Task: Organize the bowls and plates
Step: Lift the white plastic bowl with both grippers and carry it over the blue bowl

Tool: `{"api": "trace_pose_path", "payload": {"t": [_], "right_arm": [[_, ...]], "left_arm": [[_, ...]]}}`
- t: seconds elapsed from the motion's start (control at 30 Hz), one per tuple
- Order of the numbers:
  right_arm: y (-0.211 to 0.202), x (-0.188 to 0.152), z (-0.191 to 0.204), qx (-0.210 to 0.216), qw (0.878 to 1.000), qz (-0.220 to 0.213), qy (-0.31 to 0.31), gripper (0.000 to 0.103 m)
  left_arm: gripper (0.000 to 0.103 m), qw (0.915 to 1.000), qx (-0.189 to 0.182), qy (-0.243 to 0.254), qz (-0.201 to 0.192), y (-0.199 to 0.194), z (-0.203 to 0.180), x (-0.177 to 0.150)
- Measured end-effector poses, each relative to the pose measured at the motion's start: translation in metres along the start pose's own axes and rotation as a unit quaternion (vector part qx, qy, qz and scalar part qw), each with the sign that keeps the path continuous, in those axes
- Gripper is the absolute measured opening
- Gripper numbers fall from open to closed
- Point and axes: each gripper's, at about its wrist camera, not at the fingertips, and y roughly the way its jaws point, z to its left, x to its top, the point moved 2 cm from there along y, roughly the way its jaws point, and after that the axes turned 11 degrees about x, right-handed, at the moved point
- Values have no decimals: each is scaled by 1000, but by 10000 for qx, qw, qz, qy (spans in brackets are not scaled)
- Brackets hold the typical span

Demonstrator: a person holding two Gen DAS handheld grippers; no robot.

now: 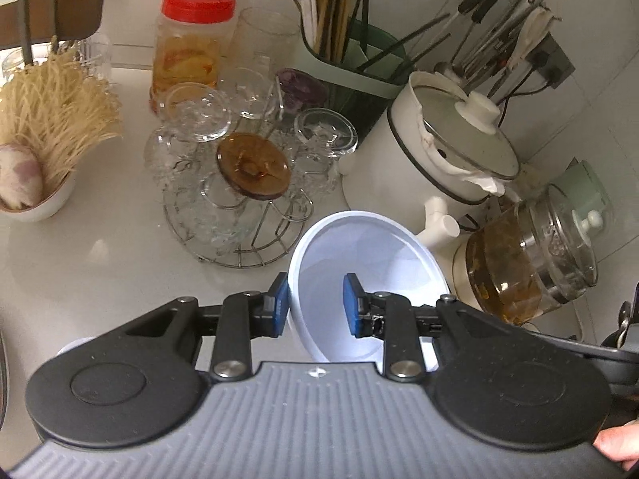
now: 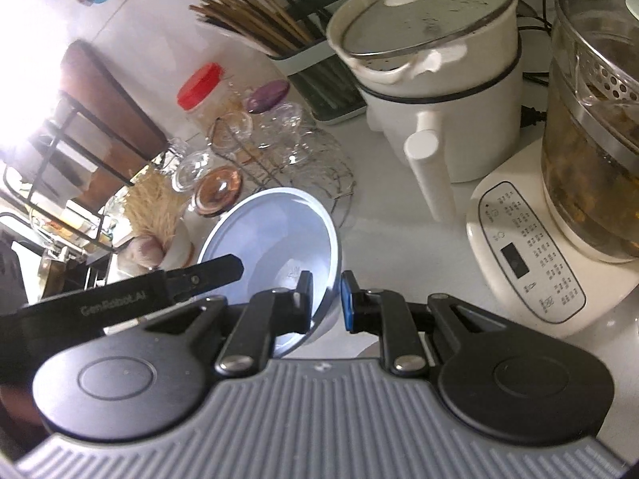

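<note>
Between our two grippers: bowl (image 1: 371, 279), pale blue, tilted, lifted off the counter (image 1: 80, 263)
Left gripper (image 1: 315, 305): we straddle the bowl's left rim, one blue pad outside the wall and one inside; pads are apart and not pressing the wall, so released, not clenched
Right gripper (image 2: 325, 299): we straddle the bowl's (image 2: 275, 239) right rim, one finger inside, the blue pad outside; pads sit close to the wall, but we cannot tell whether they pinch it
Ahead of left gripper: wire rack (image 1: 239, 215) of upturned glasses, one brown glass (image 1: 253, 169) among them
Ahead and right of left gripper: white pot (image 1: 443, 151) with glass lid, its handle pointing toward the bowl
Far right of left gripper: glass kettle (image 1: 535, 251) with brown liquid
Beyond the rack: red-lidded jar (image 1: 191, 44), chopstick holder (image 1: 351, 56)
Left of left gripper: small dish with dried strands (image 1: 52, 119)
Right of right gripper: kettle base (image 2: 531, 259) with button panel, touching nothing we hold
Left gripper in right view: black arm (image 2: 131, 295) crossing over the bowl's near rim
</note>
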Motion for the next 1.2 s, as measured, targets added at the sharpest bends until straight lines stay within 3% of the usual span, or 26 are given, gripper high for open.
{"api": "trace_pose_path", "payload": {"t": [0.47, 0.77, 1.2], "right_arm": [[23, -17, 50, 181, 9992, 46, -356, 18], [42, -28, 82, 350, 9972, 241, -616, 18], [68, -53, 111, 355, 9938, 657, -820, 18]], "left_arm": [[33, 9993, 290, -94, -197, -36, 48, -10], [33, 9976, 465, -410, -301, -56, 87, -18], [33, 9947, 590, -841, -76, -61, 135, -42]]}}
